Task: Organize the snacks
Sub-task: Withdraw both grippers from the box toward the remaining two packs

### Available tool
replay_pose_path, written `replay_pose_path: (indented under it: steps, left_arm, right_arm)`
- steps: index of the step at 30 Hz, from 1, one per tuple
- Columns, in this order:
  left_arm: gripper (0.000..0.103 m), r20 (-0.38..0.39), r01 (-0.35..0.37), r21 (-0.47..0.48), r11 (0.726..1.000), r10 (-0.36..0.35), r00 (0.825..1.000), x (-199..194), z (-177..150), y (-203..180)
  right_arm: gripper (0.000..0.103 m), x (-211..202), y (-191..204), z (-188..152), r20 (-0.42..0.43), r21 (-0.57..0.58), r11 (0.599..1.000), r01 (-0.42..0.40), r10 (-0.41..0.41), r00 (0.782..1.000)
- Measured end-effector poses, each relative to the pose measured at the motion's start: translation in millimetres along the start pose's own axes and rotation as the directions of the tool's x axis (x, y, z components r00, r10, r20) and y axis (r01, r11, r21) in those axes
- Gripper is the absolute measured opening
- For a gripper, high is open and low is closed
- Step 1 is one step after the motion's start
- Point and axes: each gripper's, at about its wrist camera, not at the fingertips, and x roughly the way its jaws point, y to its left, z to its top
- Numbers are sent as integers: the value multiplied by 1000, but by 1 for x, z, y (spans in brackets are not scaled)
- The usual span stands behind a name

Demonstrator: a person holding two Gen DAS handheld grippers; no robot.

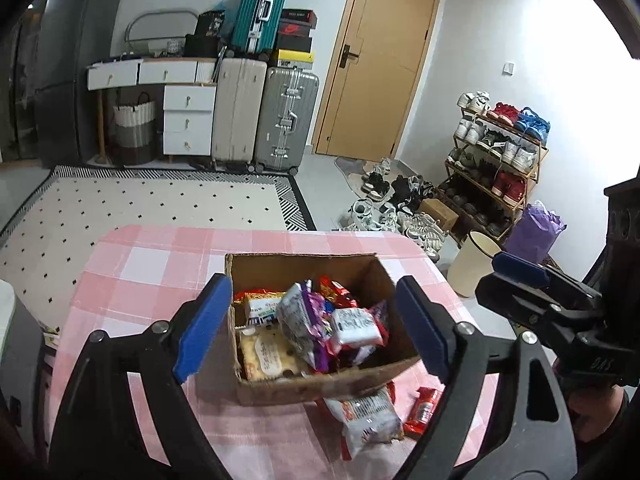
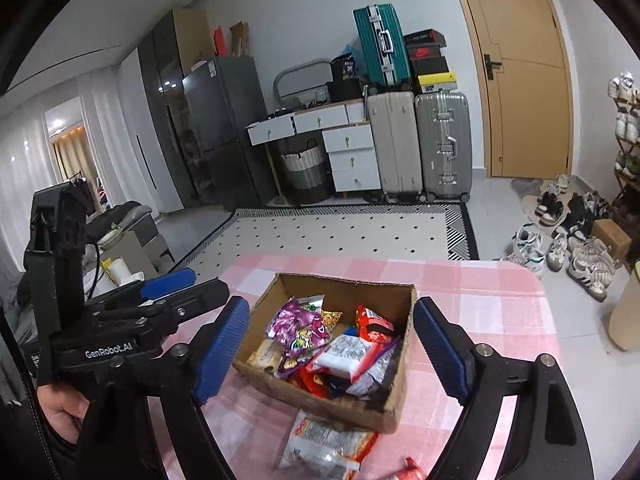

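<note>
The counter (image 1: 160, 272), covered with a pink-and-white checked cloth, carries a cardboard box (image 1: 296, 390) near its middle. The box stands upright with its top open and holds a loose pile of snack packets (image 1: 320, 320); these include a purple packet (image 2: 298, 322), a red packet (image 2: 370, 320) and a white packet with dark print (image 2: 346, 354).

Two further items lie on the cloth just outside the near wall of the box: a white-and-orange packet (image 1: 368, 418) touching or almost touching the box, and a small red packet (image 1: 424, 408) beside it.

The left tool (image 1: 308, 328) is held above the near side of the box with its blue-padded fingers spread wide, gripping nothing. The right tool (image 2: 332, 348) is held likewise, with its fingers spread to either side of the box and nothing between them.
</note>
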Motion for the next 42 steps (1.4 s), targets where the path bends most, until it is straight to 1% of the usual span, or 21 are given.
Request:
replay_pose_path:
  steps: [2,5,6,7,15,17,20,22,25,30,33,35,37,42]
  left_arm:
    - [88,20,-2,8,1000,2,1000,-18,-5,-7]
    - [95,35,16,19,1000,-17,999,-37,-12,-16]
    - [99,40,15,21,1000,-15,999,-44,-14,-20]
    - [102,49,12,22,1000,-13,999,-53,-16,-25]
    - [102,96,-2,37,999,-1,995,-105,-39,-37]
    - [102,115,11,41,999,-15,993,-116,-47,-40]
    - [102,101,2,37,999,-5,995,-129,-58,-45]
    - [102,93,1,36,999,-4,996,-136,-63,-47]
    - [102,79,1,26,1000,-3,997,-146,-74,-48]
    - [102,50,6,50,999,-8,999,-153,-91,-57]
    - [102,26,13,71,997,-15,1000,-155,-103,-63]
    - [102,29,23,68,997,-25,999,-159,-108,-65]
    - [102,32,25,72,997,-28,999,-162,-115,-68]
    - [102,5,23,85,996,-24,1000,-155,-125,-72]
  right_arm:
    - [87,-16,1,-4,6,-2,1000,14,-14,1000]
    - [92,-37,8,-8,20,7,1000,20,-20,1000]
    - [94,-44,9,-10,26,9,1000,21,-22,999]
    - [94,-50,9,-12,28,11,1000,20,-20,999]
    - [96,-106,22,-39,70,25,1000,12,-14,997]
    - [97,-118,25,-47,80,32,999,19,-22,997]
    - [99,-133,25,-56,89,58,998,24,-29,996]
    - [99,-140,24,-61,85,78,997,14,-21,996]
    - [99,-152,26,-71,89,83,996,17,-24,996]
    - [100,-167,32,-82,106,92,996,18,-28,994]
    - [100,-172,31,-92,101,105,994,30,-41,994]
    - [100,-175,30,-98,98,117,993,35,-47,994]
    - [100,-177,30,-104,100,118,991,57,-69,993]
    - [100,-171,21,-117,62,124,989,80,-89,994]
